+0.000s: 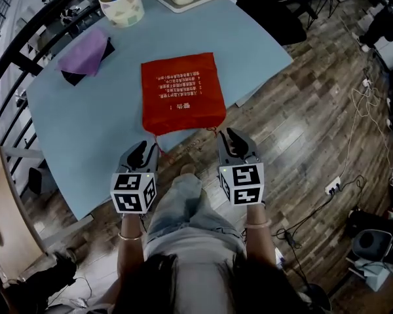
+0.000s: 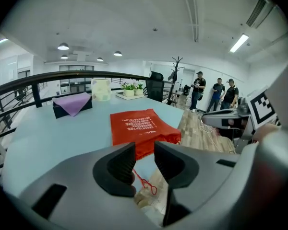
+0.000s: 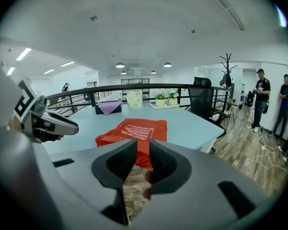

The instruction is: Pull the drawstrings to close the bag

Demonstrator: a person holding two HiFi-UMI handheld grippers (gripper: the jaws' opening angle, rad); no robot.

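Pale blue counter (image 1: pixel 72 129) carries the red bag (image 1: pixel 182 91), lying flat at its near edge. You hold both grippers just short of the bag's near hem, off the counter. Your left gripper (image 1: pixel 144 149) is by the bag's left corner with its jaws apart. Your right gripper (image 1: pixel 234 137) is by the right corner, jaws narrowly apart. A thin red drawstring (image 2: pixel 145 183) dangles from the bag, seen through the left gap, unpinched.
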